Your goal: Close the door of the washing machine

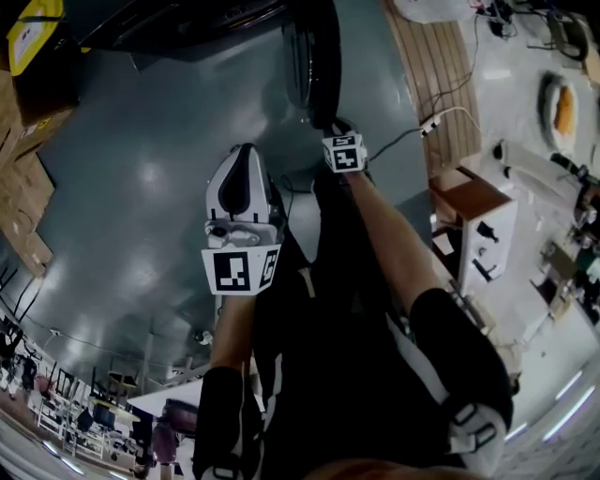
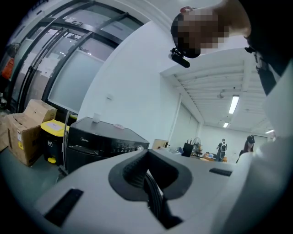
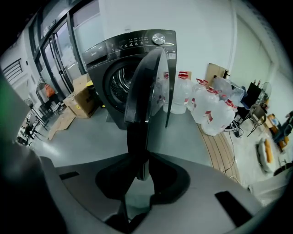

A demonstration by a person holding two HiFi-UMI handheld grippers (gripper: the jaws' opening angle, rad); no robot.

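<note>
The black washing machine [image 3: 123,64] stands with its round door [image 3: 149,87] swung open, seen edge-on in the right gripper view. My right gripper [image 3: 138,176] is shut on the door's dark rim, which runs down between its jaws. In the head view the right gripper [image 1: 330,127] reaches up to the door [image 1: 314,56] below the machine [image 1: 169,28]. My left gripper [image 1: 242,164] hangs apart to the left over the grey floor, holding nothing. In its own view the left gripper [image 2: 149,183] has its ridged pads together, with the washing machine [image 2: 100,137] beyond.
Several large water jugs [image 3: 210,109] stand right of the machine beside a wooden floor strip [image 3: 224,151]. Cardboard boxes [image 3: 82,98] lie to its left, and a yellow-lidded bin [image 2: 52,132] stands by more boxes [image 2: 25,130]. A white cabinet [image 1: 487,234] is at the right.
</note>
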